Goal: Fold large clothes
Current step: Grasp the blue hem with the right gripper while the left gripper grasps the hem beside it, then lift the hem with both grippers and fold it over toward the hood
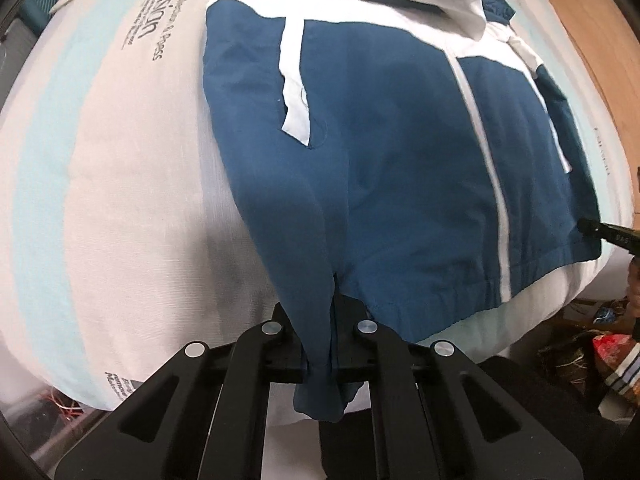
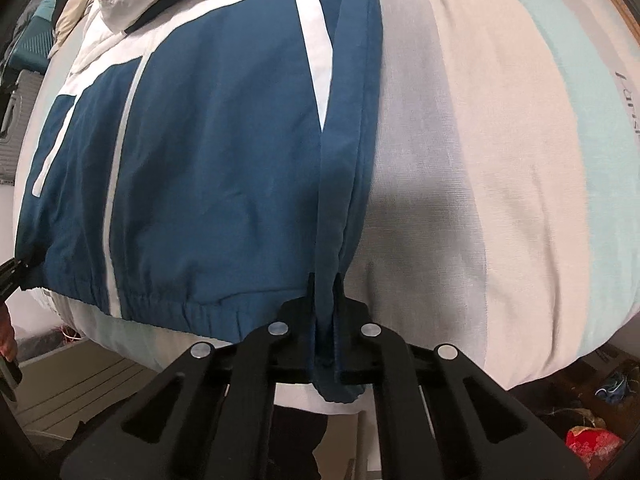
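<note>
On the striped bed (image 1: 100, 160), each hand-held gripper, left (image 1: 320, 344) and right (image 2: 324, 336), apparently pinches the blue jacket's (image 1: 380, 140) hem corner.

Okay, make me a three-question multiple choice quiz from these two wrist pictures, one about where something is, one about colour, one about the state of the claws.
1. Where does the jacket lie?
A. On a striped bed cover
B. On a wooden chair
C. On a hanger

2. What colour are the jacket's stripes?
A. Red
B. White
C. Yellow

3. What is the left claw doing?
A. Open above the bed
B. Shut on nothing
C. Shut on a fold of the jacket

Answers:
1. A, the jacket is spread on the bed cover with its pale blue and off-white bands.
2. B, white bands run down the blue fabric in both views.
3. C, blue cloth is pinched between its fingers near the elastic hem; the right claw grips the opposite bottom corner likewise.
</note>
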